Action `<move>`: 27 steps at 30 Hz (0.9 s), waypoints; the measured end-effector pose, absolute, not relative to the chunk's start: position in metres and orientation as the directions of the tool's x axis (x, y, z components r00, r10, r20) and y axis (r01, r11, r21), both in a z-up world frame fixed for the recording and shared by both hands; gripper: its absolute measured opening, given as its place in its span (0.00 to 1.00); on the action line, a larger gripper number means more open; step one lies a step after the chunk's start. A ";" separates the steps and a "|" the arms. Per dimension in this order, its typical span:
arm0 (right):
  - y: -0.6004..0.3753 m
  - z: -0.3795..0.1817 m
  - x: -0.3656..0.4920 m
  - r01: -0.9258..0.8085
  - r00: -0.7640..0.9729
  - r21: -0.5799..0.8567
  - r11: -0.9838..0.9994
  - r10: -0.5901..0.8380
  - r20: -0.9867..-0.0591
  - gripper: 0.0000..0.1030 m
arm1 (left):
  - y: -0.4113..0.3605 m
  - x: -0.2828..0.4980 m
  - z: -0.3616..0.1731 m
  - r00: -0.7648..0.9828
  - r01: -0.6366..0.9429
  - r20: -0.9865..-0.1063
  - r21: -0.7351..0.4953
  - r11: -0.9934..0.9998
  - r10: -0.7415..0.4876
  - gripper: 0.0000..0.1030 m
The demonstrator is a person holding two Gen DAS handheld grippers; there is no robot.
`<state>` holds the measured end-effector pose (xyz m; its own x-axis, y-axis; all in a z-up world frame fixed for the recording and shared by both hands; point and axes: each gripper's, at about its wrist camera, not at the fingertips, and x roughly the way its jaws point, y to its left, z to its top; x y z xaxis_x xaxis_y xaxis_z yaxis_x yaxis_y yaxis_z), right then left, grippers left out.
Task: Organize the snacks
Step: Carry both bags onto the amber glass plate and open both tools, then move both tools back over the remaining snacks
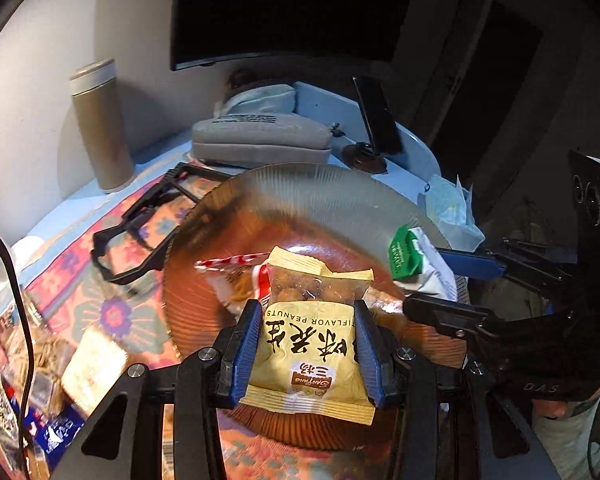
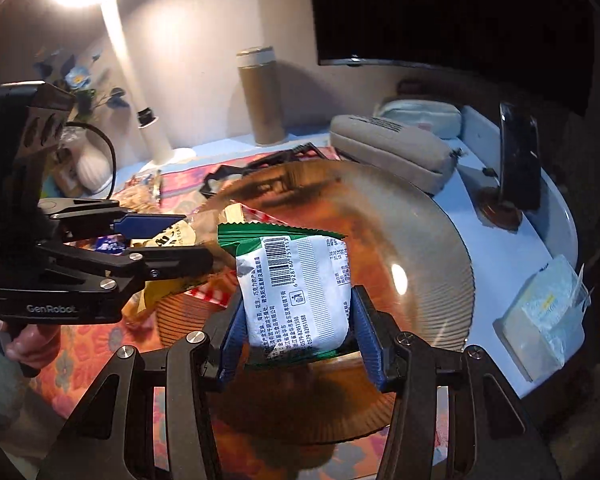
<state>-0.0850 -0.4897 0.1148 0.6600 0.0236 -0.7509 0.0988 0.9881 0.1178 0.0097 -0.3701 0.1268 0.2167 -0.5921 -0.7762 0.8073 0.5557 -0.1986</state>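
Left gripper [image 1: 306,346] is clamping our peanuts [image 1: 312,336] over the plate [image 1: 300,188], beside a red-striped packet [image 1: 236,266]. Right gripper [image 2: 296,322] is pinching the green pack [image 2: 296,284] above the same plate. We are delivering both; next, probably lowering and letting go.

Glossy yellow plastic film on the peanut packet [image 1: 312,344], crinkled at its sealed edges. The green-and-white snack packet [image 2: 296,292] shines too, smooth printed foil. Under both, the ribbed plate [image 2: 440,240] looks like translucent amber glass, finely grooved and catching a bright glint. The left gripper [image 1: 306,344] shows matt black metal with ridged blue plastic pads [image 1: 246,344]. Woven patterned cloth [image 1: 112,312] covers the desk [image 2: 540,248]; the grey pouch [image 1: 260,136] is soft matt fabric.
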 end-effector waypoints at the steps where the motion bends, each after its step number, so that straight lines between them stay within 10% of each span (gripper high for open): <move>1: -0.493 0.113 -0.084 0.104 0.656 0.122 0.987 0.024 -0.755 0.47 | -0.374 0.010 0.125 0.209 0.809 -0.779 -0.201 0.552 -0.591 0.42; 10: -0.512 0.098 -0.071 0.142 0.626 0.148 0.979 0.028 -0.779 0.47 | -0.399 0.014 0.110 0.153 0.820 -0.798 -0.227 0.525 -0.583 0.42; 14: -0.520 0.097 -0.069 0.168 0.635 0.181 0.969 0.034 -0.771 0.56 | -0.398 0.017 0.118 0.180 0.813 -0.769 -0.235 0.533 -0.613 0.65; 27: -0.504 0.101 -0.066 0.130 0.639 0.172 0.976 0.050 -0.768 0.56 | -0.365 0.017 0.127 0.209 0.806 -0.743 -0.238 0.542 -0.636 0.65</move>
<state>-0.0659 -0.5039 0.1014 0.6386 0.0503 -0.7679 0.1299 0.9765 0.1720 0.0175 -0.3647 0.1274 0.2087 -0.6363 -0.7426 0.8062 0.5418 -0.2377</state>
